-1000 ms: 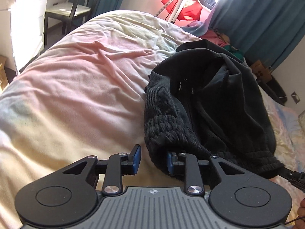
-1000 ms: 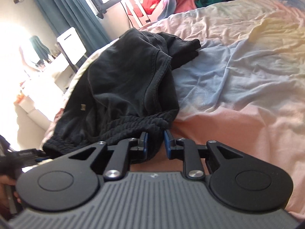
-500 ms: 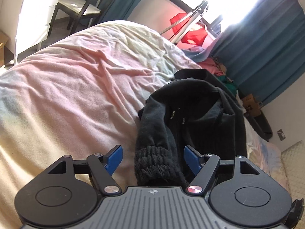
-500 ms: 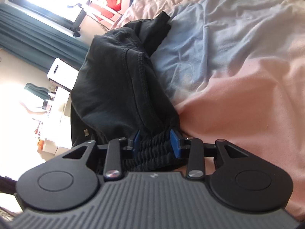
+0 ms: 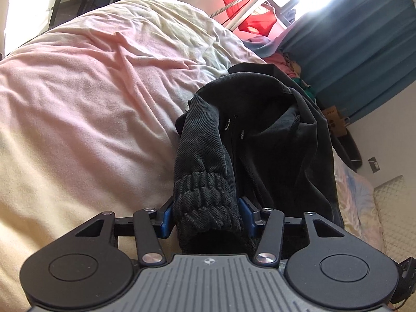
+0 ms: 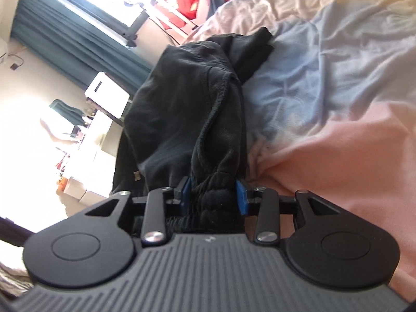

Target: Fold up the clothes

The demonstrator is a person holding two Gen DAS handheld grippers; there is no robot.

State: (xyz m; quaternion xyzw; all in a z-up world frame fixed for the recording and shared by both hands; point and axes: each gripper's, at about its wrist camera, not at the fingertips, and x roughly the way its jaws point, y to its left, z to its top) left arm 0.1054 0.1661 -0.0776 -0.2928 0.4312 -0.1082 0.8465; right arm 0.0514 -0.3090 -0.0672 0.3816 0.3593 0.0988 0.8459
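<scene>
Since a second ago, both claws have taken in ribbed waistband bunches. Left claw (image 5: 206,214) closing on black garment (image 5: 260,140); right claw (image 6: 213,195) opening slightly, pads flanking waistband (image 6: 213,202). Garment lies crumpled on bed (image 5: 85,98).

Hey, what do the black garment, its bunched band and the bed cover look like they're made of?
Black garment: looks like soft matte fabric, perhaps fine corduroy or fleece, going by faint ribbing and no shine. Bunched band: thick elastic-looking knit, puckered into heavy ridges. Bed cover: thin woven cloth, probably cotton, with fine creases and faded pastel patches.
</scene>
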